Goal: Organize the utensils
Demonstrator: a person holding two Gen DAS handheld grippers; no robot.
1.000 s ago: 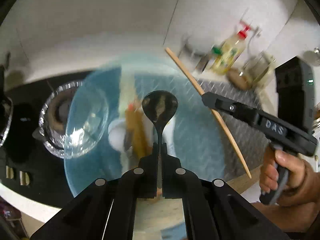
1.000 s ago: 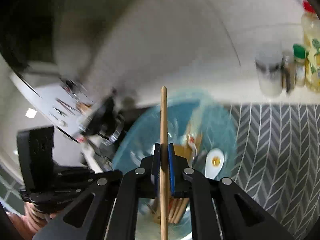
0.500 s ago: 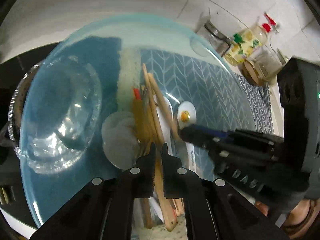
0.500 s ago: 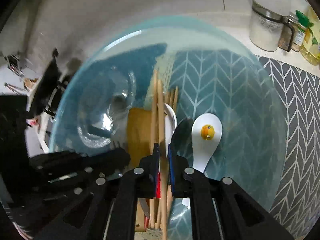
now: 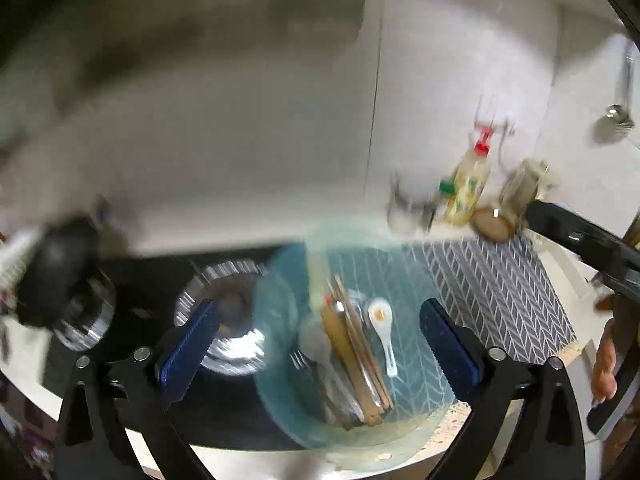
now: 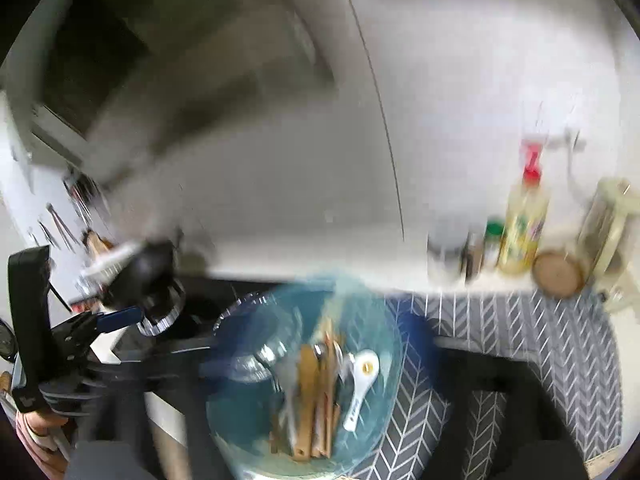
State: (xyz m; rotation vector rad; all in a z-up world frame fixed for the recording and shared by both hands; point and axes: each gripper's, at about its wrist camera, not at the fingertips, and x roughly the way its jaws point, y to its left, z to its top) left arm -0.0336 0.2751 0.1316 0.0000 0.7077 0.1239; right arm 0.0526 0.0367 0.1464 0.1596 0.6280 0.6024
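A blue glass plate [image 5: 416, 288] holds several utensils: wooden chopsticks and a wooden spatula [image 5: 348, 344], metal cutlery, and a white ceramic spoon [image 5: 382, 320] with a yellow dot. My left gripper [image 5: 320, 352] is open and empty, raised above the plate. The plate [image 6: 376, 320] also shows in the right wrist view with the white spoon [image 6: 362, 372] and wooden utensils [image 6: 314, 384]. My right gripper [image 6: 320, 360] is blurred with motion; its dark fingers [image 6: 424, 344] stand wide apart with nothing between them.
A black stove [image 5: 160, 280] with a metal burner ring [image 5: 224, 320] lies left of the plate. A grey herringbone mat [image 5: 500, 280] lies right. Jars and an oil bottle [image 5: 468, 188] stand by the white wall. A black kettle [image 6: 148, 272] sits at the left.
Both grippers have opened, let go of the black spoon and the chopstick into the plate, and pulled up and back from it.
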